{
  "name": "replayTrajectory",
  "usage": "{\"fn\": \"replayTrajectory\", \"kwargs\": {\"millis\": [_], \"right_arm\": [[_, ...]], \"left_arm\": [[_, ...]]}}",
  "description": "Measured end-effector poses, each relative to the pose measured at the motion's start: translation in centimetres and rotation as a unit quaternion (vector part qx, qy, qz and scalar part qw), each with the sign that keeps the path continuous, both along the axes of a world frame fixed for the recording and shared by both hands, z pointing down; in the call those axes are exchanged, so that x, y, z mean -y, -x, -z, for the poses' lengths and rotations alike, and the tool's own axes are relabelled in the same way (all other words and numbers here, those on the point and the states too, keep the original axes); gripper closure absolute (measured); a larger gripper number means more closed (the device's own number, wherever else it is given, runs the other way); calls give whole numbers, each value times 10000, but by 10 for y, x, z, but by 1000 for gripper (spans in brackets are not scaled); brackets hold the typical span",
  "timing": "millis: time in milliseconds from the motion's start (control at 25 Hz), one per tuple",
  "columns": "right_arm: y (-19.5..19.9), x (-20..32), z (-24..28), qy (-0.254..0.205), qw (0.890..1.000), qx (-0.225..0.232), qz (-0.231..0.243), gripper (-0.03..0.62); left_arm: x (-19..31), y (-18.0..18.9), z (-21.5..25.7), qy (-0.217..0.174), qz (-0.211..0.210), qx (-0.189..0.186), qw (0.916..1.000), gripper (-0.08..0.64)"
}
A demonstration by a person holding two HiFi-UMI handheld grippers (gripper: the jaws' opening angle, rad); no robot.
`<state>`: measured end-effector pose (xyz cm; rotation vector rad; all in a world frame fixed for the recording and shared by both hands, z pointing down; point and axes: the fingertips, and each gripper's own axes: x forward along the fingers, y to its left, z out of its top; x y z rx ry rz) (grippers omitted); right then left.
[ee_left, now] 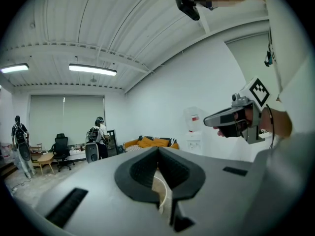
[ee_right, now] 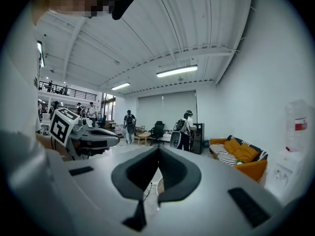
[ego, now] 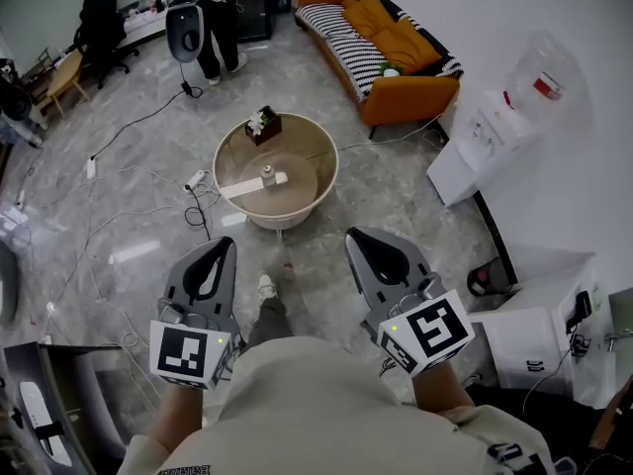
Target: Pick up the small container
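Item: small container point(ego: 267, 173), pale, upright, cylindrical; stands mid round surface point(ego: 307, 146), at your 12 o'clock. Your left tool point(ego: 228, 243) and right tool point(ego: 353, 236): both closed, empty, well short of it.

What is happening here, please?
A person holds a claw in each hand: the left claw and the right claw, both shut and empty. They point toward a low round table some way ahead. The small container stands on the table, not yet touched.
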<state>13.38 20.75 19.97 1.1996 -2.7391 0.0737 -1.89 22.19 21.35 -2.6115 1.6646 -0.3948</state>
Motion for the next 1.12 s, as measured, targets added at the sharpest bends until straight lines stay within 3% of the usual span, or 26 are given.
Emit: {"fn": "replayTrajectory", "kwargs": {"millis": [280,640,920,1120], "right_arm": [[36,58,0,80,9997,-214,-5,595],[97,155,3,226,9990,-389,-81,595],[148,230,10,196,9988,-429,-133,595],[173,270,7,216,9987,-435,-172,595]], "left_arm": [[62,36,1,-34,5,-209,9998,554],[157,98,-2,309,-75,-109,9994,554],[236,155,-1,208,-54,-191,9996,554],[276,176,-7,236,-121,-147,9995,554]]}}
